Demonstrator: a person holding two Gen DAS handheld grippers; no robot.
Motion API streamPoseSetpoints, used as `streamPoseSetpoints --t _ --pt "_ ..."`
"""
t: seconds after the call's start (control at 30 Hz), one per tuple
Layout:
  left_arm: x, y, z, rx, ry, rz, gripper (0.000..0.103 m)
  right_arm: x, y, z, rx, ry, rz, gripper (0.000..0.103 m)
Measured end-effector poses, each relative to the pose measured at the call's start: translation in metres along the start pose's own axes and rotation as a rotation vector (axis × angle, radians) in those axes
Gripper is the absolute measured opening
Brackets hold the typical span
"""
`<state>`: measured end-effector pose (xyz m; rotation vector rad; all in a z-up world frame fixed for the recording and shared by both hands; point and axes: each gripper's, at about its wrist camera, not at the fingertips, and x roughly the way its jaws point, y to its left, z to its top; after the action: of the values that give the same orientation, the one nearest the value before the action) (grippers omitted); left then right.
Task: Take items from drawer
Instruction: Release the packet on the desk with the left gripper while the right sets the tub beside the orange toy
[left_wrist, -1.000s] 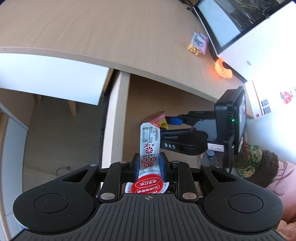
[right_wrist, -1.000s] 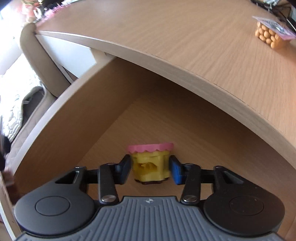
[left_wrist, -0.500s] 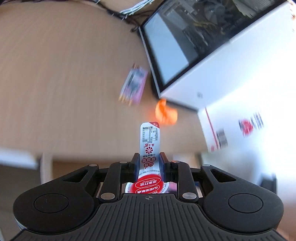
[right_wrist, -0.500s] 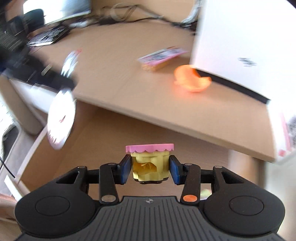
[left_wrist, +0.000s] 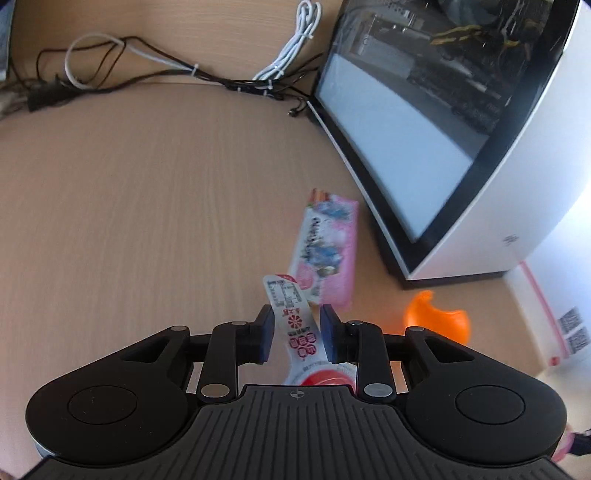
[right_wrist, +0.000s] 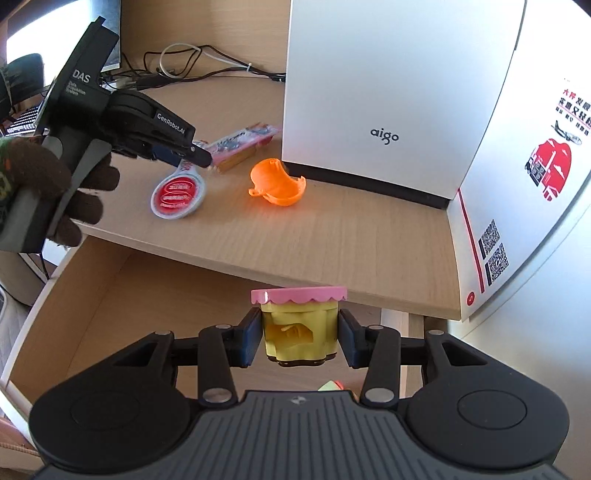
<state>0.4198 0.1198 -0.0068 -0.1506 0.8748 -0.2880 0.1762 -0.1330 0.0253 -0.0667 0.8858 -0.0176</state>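
My left gripper (left_wrist: 297, 315) hovers low over the wooden desk (left_wrist: 147, 221), and its jaws are opening. Between them stands a red-and-white snack cup (left_wrist: 291, 317) with a long tab, tilted, with a gap to each pad. In the right wrist view that snack cup (right_wrist: 177, 195) rests on the desk (right_wrist: 332, 251) under the left gripper (right_wrist: 195, 155). My right gripper (right_wrist: 300, 325) is shut on a yellow cup with a pink scalloped lid (right_wrist: 299, 332), held above the open drawer (right_wrist: 110, 295) just before the desk's front edge.
A pink snack packet (left_wrist: 325, 243) and an orange plastic piece (right_wrist: 277, 182) lie on the desk beside a white computer case (right_wrist: 388, 92). A white carton with red print (right_wrist: 535, 147) stands at the right. Cables (left_wrist: 166, 70) run along the back. A gloved hand (right_wrist: 44, 177) holds the left gripper.
Both grippers have come up out of the drawer toward the desk. The left jaws have parted from the snack cup, which now tilts between them. The right still grips the yellow cup.
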Motion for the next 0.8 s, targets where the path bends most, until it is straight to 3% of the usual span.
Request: streamPoseSetpoints --t 0.1,0.3,0.43,0.63,0.8 --pt "-0.006 0.010 0.002 -0.024 -0.027 -0.025 0.030 0.005 -0.002 0.001 0.028 -0.006 0.002 0.043" --pt "-0.054 0.025 0.008 -0.025 -0.164 -0.019 0.030 0.015 -0.003 0.020 0.051 -0.080 0.000 0.043" --pt "-0.081 0.028 0.004 -0.028 -0.155 -0.053 0.030 0.028 -0.009 0.044 0.078 -0.152 -0.020 0.043" --pt "-0.112 0.018 -0.045 0.094 -0.029 -0.140 0.030 0.069 -0.012 0.074 0.050 -0.192 -0.078 0.043" --pt "-0.101 0.007 -0.092 0.207 0.228 -0.247 0.030 0.088 -0.011 0.080 0.030 -0.154 -0.107 0.045"
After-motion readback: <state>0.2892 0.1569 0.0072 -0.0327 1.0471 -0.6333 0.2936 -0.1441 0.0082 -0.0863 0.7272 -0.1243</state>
